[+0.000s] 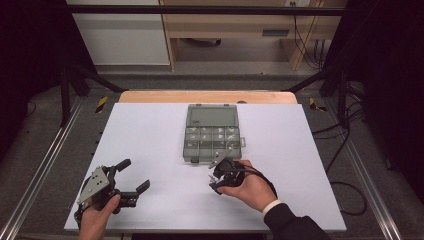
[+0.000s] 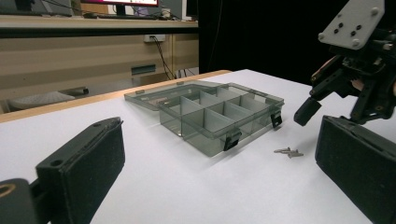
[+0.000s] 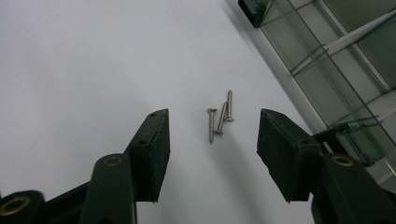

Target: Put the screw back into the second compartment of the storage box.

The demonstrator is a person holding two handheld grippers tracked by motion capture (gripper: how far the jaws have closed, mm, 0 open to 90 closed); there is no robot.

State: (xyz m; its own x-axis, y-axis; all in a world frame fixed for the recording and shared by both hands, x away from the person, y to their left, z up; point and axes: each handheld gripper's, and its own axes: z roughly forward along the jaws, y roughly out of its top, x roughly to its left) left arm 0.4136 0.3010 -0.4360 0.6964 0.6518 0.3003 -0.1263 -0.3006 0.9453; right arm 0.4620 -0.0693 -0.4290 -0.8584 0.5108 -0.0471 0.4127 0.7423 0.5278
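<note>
A smoky transparent organizer box (image 1: 212,132) lies open mid-table, lid folded back, small parts in its compartments. In the right gripper view, three small screws (image 3: 219,119) lie loose on the white board just in front of the box (image 3: 336,70). My right gripper (image 3: 213,114) hovers over them, open, one jaw on each side and touching none. The left gripper view shows the same screws (image 2: 288,151), with the right gripper (image 2: 336,109) above them. My left gripper (image 1: 134,175) is open and holds nothing at the near left, aimed toward the box (image 2: 210,112).
The white board (image 1: 150,135) covers the table and ends near its front edge by my hands. Black frame rails run along both sides. A wooden desk (image 1: 240,30) with cables stands beyond the far edge.
</note>
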